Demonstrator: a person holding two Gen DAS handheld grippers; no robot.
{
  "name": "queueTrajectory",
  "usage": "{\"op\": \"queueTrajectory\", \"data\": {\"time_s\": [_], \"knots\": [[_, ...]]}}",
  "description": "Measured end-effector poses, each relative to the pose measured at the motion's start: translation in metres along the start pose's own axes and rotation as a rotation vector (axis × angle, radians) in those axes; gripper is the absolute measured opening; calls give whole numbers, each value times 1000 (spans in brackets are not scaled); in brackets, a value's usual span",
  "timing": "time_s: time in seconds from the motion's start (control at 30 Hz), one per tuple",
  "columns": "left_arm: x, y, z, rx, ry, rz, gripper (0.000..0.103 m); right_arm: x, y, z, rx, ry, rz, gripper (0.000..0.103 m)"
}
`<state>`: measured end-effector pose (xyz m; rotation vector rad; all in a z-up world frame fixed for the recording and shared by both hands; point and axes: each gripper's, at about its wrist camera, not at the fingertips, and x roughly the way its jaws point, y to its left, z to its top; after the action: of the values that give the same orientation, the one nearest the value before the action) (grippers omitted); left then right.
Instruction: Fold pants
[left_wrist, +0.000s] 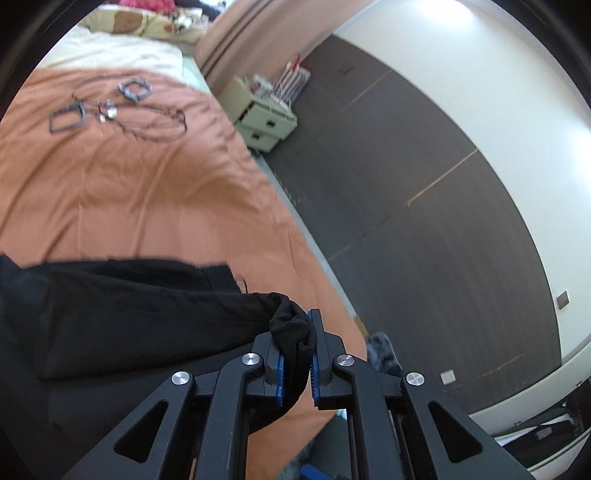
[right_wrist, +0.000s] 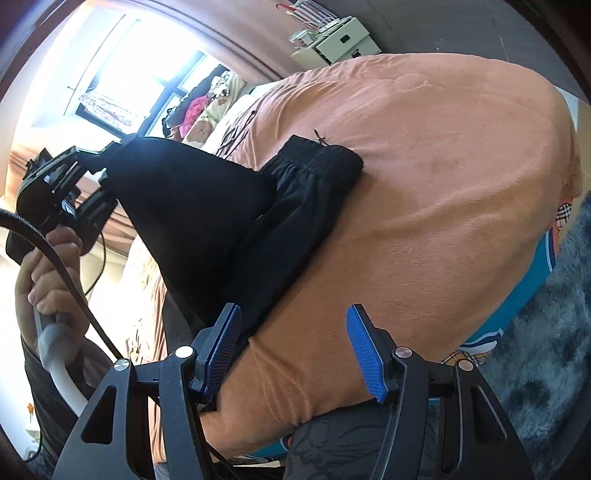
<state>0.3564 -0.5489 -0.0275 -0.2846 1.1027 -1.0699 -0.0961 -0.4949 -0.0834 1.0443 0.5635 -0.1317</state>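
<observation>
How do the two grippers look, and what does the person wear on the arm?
Both the left gripper and right gripper are black linkage frames with silver pivot screws and ribbed blue pads. A black cable runs past the hand. No sleeve is visible.

My bed's orange blanket (left_wrist: 140, 192) has the black pants (right_wrist: 295, 192) on it, plus some tangled cables (left_wrist: 122, 107) further up.

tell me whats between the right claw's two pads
Only bare orange bedspread fills the gap of the open right claw in the right wrist view. The black pants lie just beyond its left pad, not between them.
</observation>
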Motion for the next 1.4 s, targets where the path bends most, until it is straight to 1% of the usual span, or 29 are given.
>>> {"op": "queueTrajectory", "data": {"time_s": [0.03, 0.07, 0.1, 0.13, 0.2, 0.23, 0.3, 0.37, 0.53, 0.7, 0.87, 0.97, 1.1, 1.23, 1.4], "knots": [[3, 0, -5, -3, 22, -8, 28, 0, 1, 2, 0, 0, 0, 58], [5, 2, -10, -7, 43, -20, 35, 0, 2, 3, 0, -1, 0, 58], [5, 4, -13, -12, 52, -27, 51, 0, 3, 4, -3, -2, 2, 58], [3, 5, -17, -15, 51, -30, 59, 1, 4, 6, -6, -1, 5, 58], [-8, 9, -24, -20, 41, -40, 67, 3, 6, 7, -7, -3, 13, 58], [-13, 12, -26, -28, 43, -49, 69, 4, 8, 7, -7, -2, 21, 58], [-28, 20, -29, -42, 30, -54, 69, 8, 9, 6, -8, 3, 39, 58], [-43, 28, -31, -46, 7, -35, 69, 11, 10, 7, -13, 5, 48, 58], [-94, 59, -41, -55, -82, 58, 69, 24, 10, 17, -15, 10, 67, 58], [-138, 105, -55, -123, -146, 142, 70, 40, 17, 32, -26, 2, 97, 58], [-166, 147, -74, -189, -183, 216, 69, 62, 24, 45, -50, 4, 91, 58], [-181, 168, -87, -236, -195, 235, 69, 77, 25, 52, -55, 7, 81, 58], [-202, 199, -107, -297, -214, 291, 69, 95, 21, 65, -39, 14, 71, 58], [-215, 225, -127, -368, -225, 318, 69, 114, 24, 73, -44, 22, 39, 58], [-227, 251, -145, -434, -236, 358, 69, 131, 28, 80, -29, 39, 6, 58]]}}
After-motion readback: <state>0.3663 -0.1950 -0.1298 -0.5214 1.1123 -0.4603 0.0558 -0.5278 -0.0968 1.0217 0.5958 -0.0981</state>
